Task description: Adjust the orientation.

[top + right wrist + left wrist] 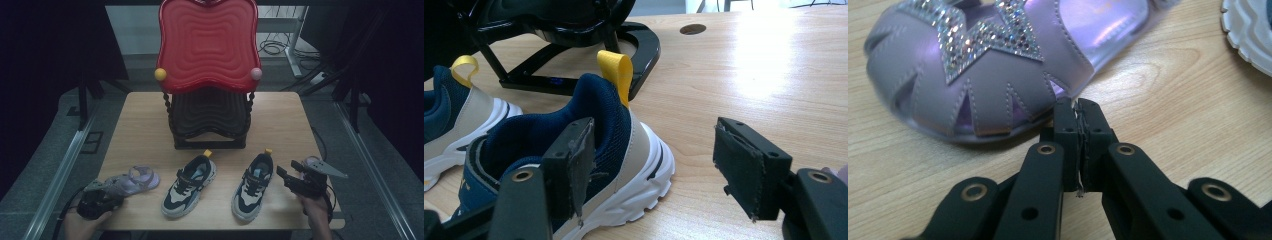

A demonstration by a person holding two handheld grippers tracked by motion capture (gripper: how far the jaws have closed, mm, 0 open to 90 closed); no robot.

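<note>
- I held my left gripper [102, 196] at the near left corner of the desk [280, 125], its fingers [1068, 131] pressed together with nothing between them.
- In the left gripper view the closed tips sat just beside the near edge of the lilac sandal [983, 75], at the rim of its sole; I could not tell whether they touched it.
- The sandal [135, 180] lay flat on the desk, its straps set with a glittering zigzag of stones, and it was the leftmost of the three shoes.
- My right gripper [295, 180] hovered at the near right, its fingers [744, 170] spread wide and gripping nothing.
- In the right gripper view, the heel of the right sneaker [609, 150] stood by my left finger, which overlapped the collar in that view, while the other finger hung over bare wood, well apart from the shoe.
- That right sneaker [254, 186] was navy, beige and white, with a yellow pull loop [616, 70] at the heel, and its toe pointed towards me.
- The left sneaker [190, 185], its match, lay between the sandal and the right sneaker, turned the same way.
- Beyond the shoes, at the far middle of the desk, stood a black rack [210, 125] with a red wavy tray [207, 45] on top, a yellow ball [160, 74] at its left corner and a pink ball [256, 73] at its right.
</note>
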